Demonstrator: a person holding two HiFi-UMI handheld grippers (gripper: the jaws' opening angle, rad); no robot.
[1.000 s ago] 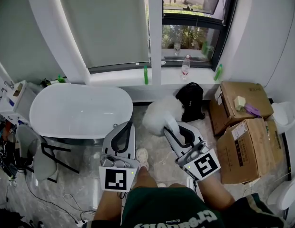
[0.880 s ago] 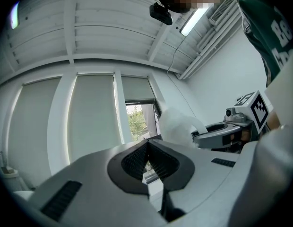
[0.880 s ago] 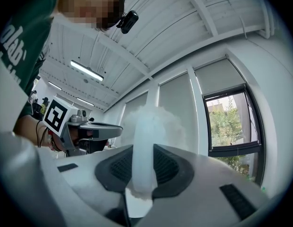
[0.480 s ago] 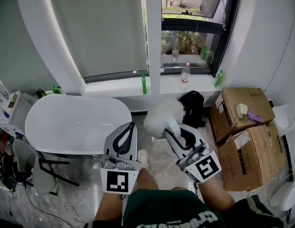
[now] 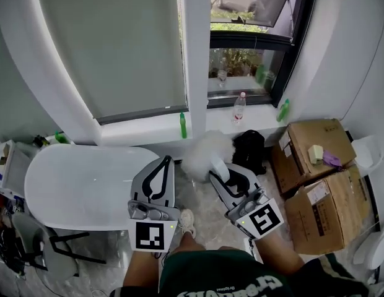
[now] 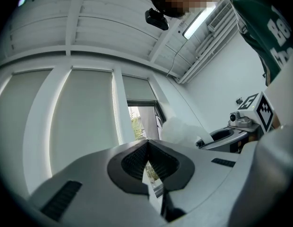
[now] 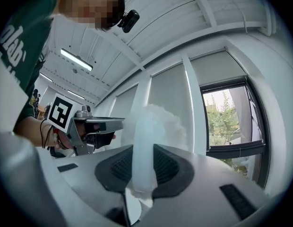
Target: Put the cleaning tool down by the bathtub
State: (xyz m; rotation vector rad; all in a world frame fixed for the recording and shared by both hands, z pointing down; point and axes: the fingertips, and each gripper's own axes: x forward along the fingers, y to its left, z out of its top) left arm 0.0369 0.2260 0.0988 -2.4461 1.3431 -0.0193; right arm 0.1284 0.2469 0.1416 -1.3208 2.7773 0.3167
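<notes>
A fluffy white duster with a white handle is the cleaning tool. My right gripper is shut on that handle, and the fluffy head sticks up past the jaws toward the window. The duster hangs in the air right of the white bathtub, in front of the wall under the sill. My left gripper is shut with nothing in it, its tips over the tub's right end. In the left gripper view its jaws meet, and the duster shows to the right.
Cardboard boxes stand stacked at the right, with a black bag against the wall beside them. Bottles stand on the window sill. A grey chair sits at the lower left by the tub.
Both grippers have risen a little toward the window with the duster still held. The head view has tilted up, so the tub and boxes sit lower in the picture.
</notes>
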